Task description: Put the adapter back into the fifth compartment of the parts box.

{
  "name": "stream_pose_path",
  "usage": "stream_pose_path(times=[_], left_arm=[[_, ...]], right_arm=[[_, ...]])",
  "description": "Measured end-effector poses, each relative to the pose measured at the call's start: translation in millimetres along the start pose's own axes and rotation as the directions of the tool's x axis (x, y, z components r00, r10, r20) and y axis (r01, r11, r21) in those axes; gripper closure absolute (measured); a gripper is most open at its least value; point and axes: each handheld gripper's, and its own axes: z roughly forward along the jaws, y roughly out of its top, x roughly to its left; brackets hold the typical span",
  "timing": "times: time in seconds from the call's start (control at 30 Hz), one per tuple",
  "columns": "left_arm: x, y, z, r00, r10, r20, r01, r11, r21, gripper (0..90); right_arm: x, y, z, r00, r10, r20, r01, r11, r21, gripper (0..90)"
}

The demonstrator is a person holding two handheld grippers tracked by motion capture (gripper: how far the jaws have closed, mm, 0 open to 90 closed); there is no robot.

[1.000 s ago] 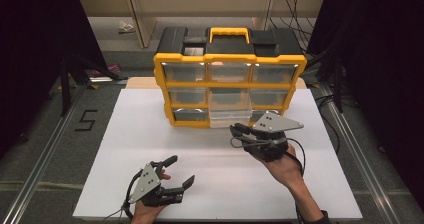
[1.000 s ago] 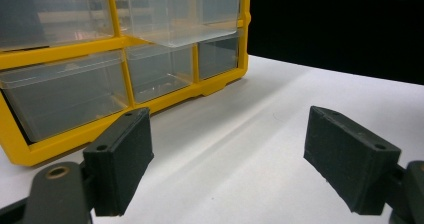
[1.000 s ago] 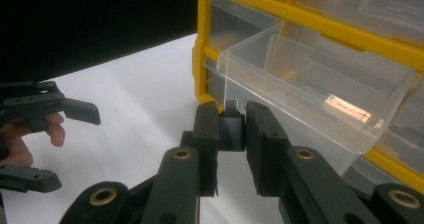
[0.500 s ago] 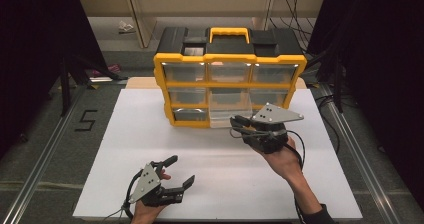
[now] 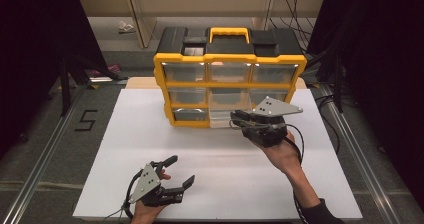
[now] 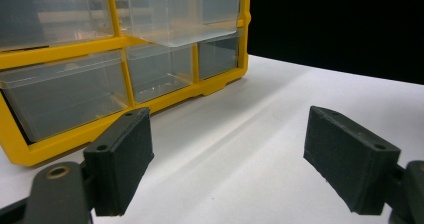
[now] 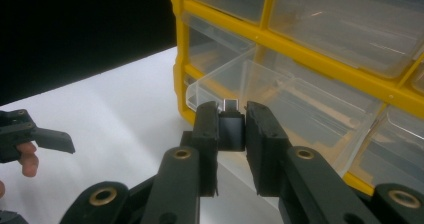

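Directly ahead of the right gripper (image 7: 231,134): pulled-out clear drawer (image 7: 280,109) of yellow organiser (image 5: 230,84), bottom row, its open top just beyond and below. Jaws clamped on small black adapter (image 7: 231,126), metal plug forward. Left gripper (image 5: 175,176): spread, empty, well apart on tabletop (image 5: 150,129).

Drawer cabinet (image 5: 230,81) stands at the table's (image 5: 125,134) far edge, middle
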Motion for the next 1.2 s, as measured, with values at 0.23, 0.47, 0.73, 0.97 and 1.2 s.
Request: stream_pose_path(times=[0.23,0.47,0.73,0.97,1.2], left_arm=[[-0.1,0.0,0.1,1.0000,0.000,0.001,0.000,1.0000,0.000,19.1],[-0.1,0.1,0.0,1.0000,0.000,0.001,0.000,1.0000,-0.002,19.2],[-0.1,-0.1,0.1,1.0000,0.001,0.002,-0.001,1.0000,0.001,19.2],[-0.1,-0.1,0.1,1.0000,0.001,0.003,-0.001,1.0000,0.001,19.2],[-0.4,0.0,0.1,1.0000,0.000,0.004,0.000,1.0000,0.001,19.3]], right_arm=[[-5.5,4.4,4.4,0.9998,0.003,0.018,-0.003,1.000,0.001,76.4],[-11.7,10.3,11.7,0.9992,0.006,0.039,-0.007,1.000,0.009,76.4],[-18.5,14.2,20.0,0.9981,0.020,0.057,-0.021,1.000,0.016,76.4],[-21.9,18.3,27.7,0.9978,0.026,0.061,-0.028,0.999,0.030,76.3],[-22.1,20.0,32.1,0.9973,0.026,0.068,-0.030,0.999,0.043,76.3]])
